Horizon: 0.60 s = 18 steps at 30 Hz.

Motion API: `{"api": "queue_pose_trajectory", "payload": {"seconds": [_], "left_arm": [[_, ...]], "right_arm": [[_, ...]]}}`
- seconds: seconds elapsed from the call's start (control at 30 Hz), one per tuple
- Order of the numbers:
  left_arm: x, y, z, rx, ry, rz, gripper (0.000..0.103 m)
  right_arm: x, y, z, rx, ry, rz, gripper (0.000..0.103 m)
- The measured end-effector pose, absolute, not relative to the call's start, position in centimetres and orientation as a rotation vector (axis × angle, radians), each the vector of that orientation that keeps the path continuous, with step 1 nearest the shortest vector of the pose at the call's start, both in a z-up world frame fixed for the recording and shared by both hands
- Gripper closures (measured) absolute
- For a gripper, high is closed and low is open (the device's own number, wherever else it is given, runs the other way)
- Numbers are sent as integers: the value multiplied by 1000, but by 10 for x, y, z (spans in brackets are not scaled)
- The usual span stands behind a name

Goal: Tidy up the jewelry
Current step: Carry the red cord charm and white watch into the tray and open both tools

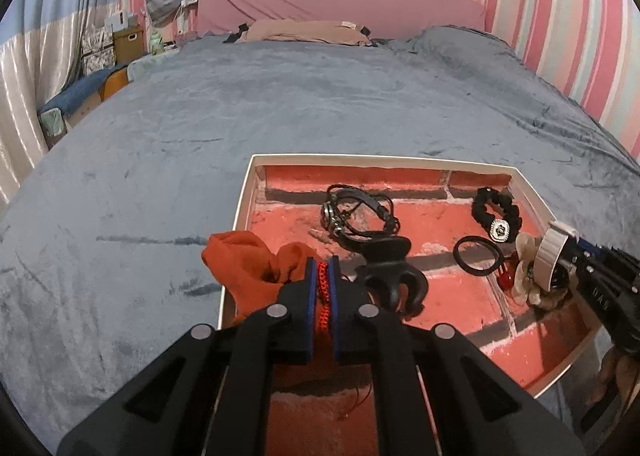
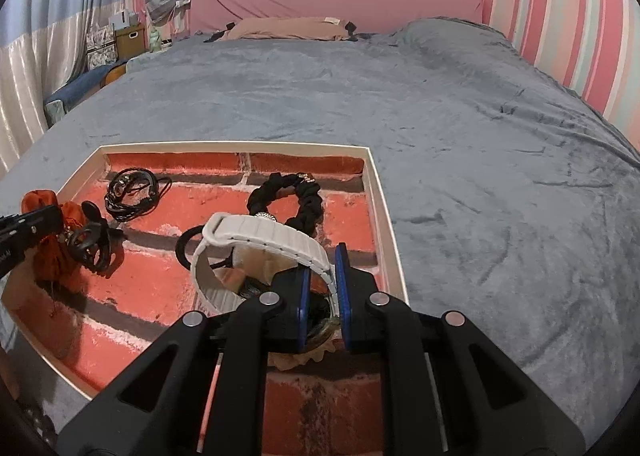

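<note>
A shallow white-rimmed tray (image 1: 245,192) with a red brick-print floor lies on the bed. My left gripper (image 1: 323,268) is shut on a red braided cord (image 1: 323,296) tied to an orange pouch (image 1: 244,268) at the tray's left edge. My right gripper (image 2: 323,256) is shut on a white watch (image 2: 264,236), held over the tray's right side; the watch also shows in the left wrist view (image 1: 550,252). In the tray lie a black cord bracelet (image 1: 356,212), a black scrunchie (image 1: 496,212), a black hair tie (image 1: 478,256), a black claw clip (image 1: 392,276) and a cream flower piece (image 1: 528,276).
The tray rests on a grey-blue plush blanket (image 1: 240,116) covering the bed. A pink headboard (image 1: 340,0) and a tan pillow (image 1: 304,32) are at the far end. A striped wall (image 1: 560,36) runs along the right; boxes (image 1: 128,42) and curtains stand at the left.
</note>
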State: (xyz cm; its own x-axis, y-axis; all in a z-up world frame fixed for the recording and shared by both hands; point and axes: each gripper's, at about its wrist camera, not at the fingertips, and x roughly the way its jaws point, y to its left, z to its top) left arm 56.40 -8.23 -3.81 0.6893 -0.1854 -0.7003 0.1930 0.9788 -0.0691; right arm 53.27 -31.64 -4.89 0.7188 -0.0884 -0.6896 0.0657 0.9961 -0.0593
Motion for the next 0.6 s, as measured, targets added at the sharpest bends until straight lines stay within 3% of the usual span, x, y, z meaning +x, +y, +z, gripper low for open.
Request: {"api": "queue_pose_trajectory", "payload": {"seconds": [0.37, 0.4, 0.47, 0.53, 0.6], "left_arm": [[574, -79, -47, 23, 829, -208, 94], [574, -78, -46, 25, 832, -209, 94], [573, -77, -45, 30, 834, -213, 94], [570, -77, -43, 34, 838, -215, 86], [564, -76, -39, 33, 831, -228, 56]], "right_arm": [[538, -313, -59, -57, 798, -89, 90], [538, -312, -59, -58, 799, -85, 87], [535, -313, -57, -53, 800, -79, 72], [530, -314, -53, -41, 790, -63, 46], [524, -313, -47, -47, 782, -51, 43]]}}
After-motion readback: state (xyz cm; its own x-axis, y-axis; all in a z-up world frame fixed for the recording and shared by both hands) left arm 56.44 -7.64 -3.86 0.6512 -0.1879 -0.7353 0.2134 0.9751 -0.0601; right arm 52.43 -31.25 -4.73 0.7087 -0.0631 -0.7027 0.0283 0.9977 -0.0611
